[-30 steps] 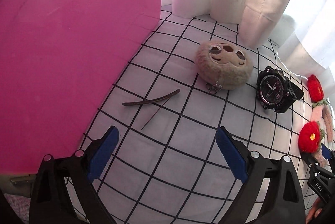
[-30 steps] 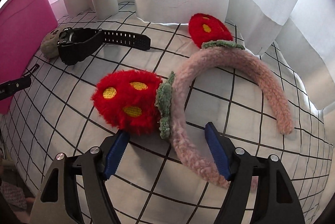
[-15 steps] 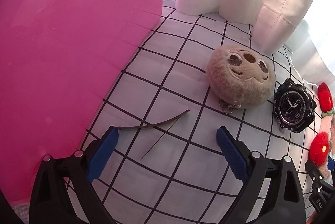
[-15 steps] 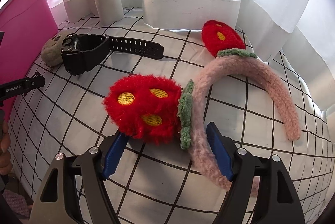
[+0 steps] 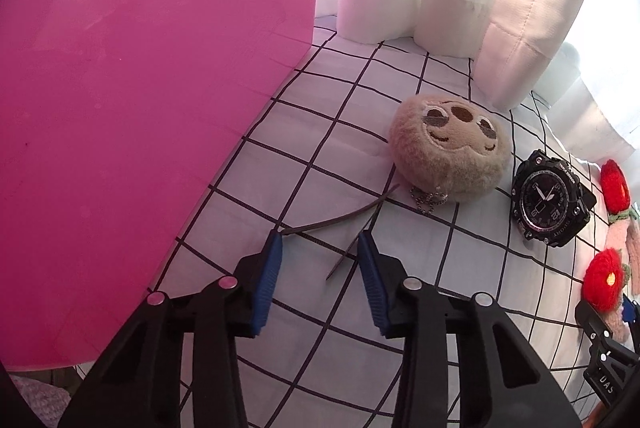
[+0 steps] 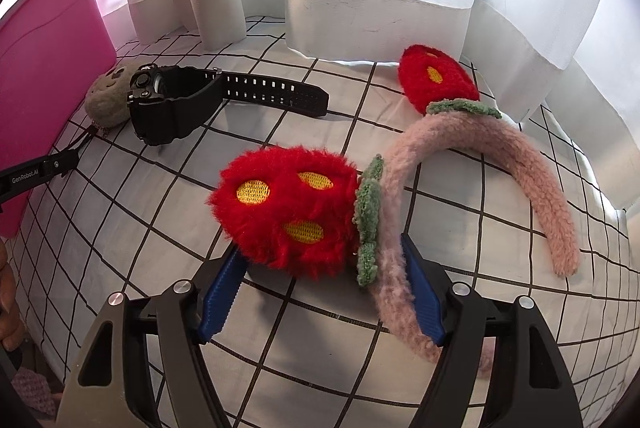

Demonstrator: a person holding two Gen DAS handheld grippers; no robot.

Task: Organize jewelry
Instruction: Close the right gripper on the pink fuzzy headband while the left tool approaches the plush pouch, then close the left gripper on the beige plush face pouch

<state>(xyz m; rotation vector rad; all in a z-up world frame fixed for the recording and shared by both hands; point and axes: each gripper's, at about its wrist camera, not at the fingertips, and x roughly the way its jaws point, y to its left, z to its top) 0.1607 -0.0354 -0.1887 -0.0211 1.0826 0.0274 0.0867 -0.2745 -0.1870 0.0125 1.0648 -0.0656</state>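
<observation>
Left wrist view: the left gripper (image 5: 320, 248) points steeply down at the checked sheet (image 5: 440, 288), just beside the pink bin (image 5: 140, 87). Its jaws have just been closing and now stand partly closed, with a gap between the blue pads. The thin dark hair stick (image 5: 340, 218) lies across that gap; one pad tip meets its near end, but the pads do not press it, so the gripper is released. The stick is slender, brownish and slightly curved, with a finer prong beside it, and its far end reaches toward the plush sloth keychain (image 5: 450, 151). That keychain sits just beyond the stick, ball chain toward the gripper. The black watch (image 5: 550, 197) lies further from the bin than the keychain. Right wrist view: the right gripper (image 6: 320, 288) is angled down well away from the bin, jaws wide and unclenched. The furry pink headband (image 6: 472, 155) passes between them: its red strawberry pompom (image 6: 288, 207) overlaps one pad and its band lies against the other pad. Whether the pads press it cannot be told. A second red pompom (image 6: 436, 79) sits at the band's far side.
</observation>
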